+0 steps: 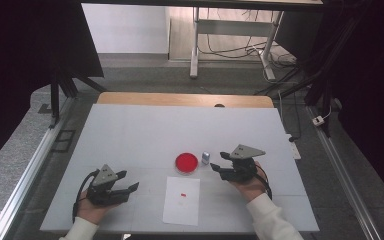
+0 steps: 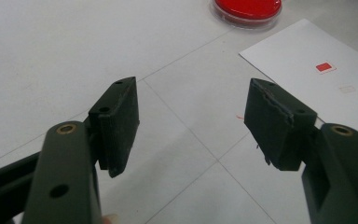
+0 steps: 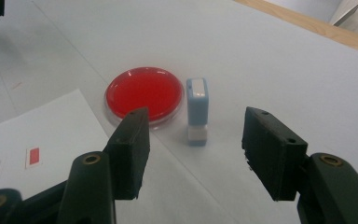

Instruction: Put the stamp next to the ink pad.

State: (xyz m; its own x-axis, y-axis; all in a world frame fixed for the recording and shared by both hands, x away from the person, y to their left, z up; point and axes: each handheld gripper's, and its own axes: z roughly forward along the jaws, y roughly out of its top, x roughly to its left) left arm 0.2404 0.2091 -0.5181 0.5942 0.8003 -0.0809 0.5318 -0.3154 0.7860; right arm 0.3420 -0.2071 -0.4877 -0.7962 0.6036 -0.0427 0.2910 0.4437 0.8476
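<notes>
Spanning most of the high view: white tabletop (image 1: pixel 130 135), wooden strip along its far edge. Lying near the front edge, between the two hands: white paper sheet (image 1: pixel 181 201), bearing one small red rectangular mark (image 2: pixel 323 67) and a fainter blank outline just beside it. Sitting just beyond the sheet's far edge: round red ink pad (image 3: pixel 143 93) in a clear rimmed dish. Standing upright just beside the pad, apart from it: small blue stamp (image 3: pixel 197 111), pale top, white base on the tabletop.

Right tool (image 3: pixel 193 156) aimed squarely at the stamp, jaws spread wide, nothing between them, stamp a little way ahead of the tips. Left tool (image 2: pixel 191 123) resting low at the sheet's left side, jaws likewise wide and empty.

Judged as the step in hand: reaching for the stamp. Best done by advancing straight and low, centring the blue body between the jaws, closing on its flat sides above the white base, keeping it vertical, avoiding a nudge toward the pad's rim. Left tool well placed to pin the sheet.

No readable writing, brand or label anywhere.
</notes>
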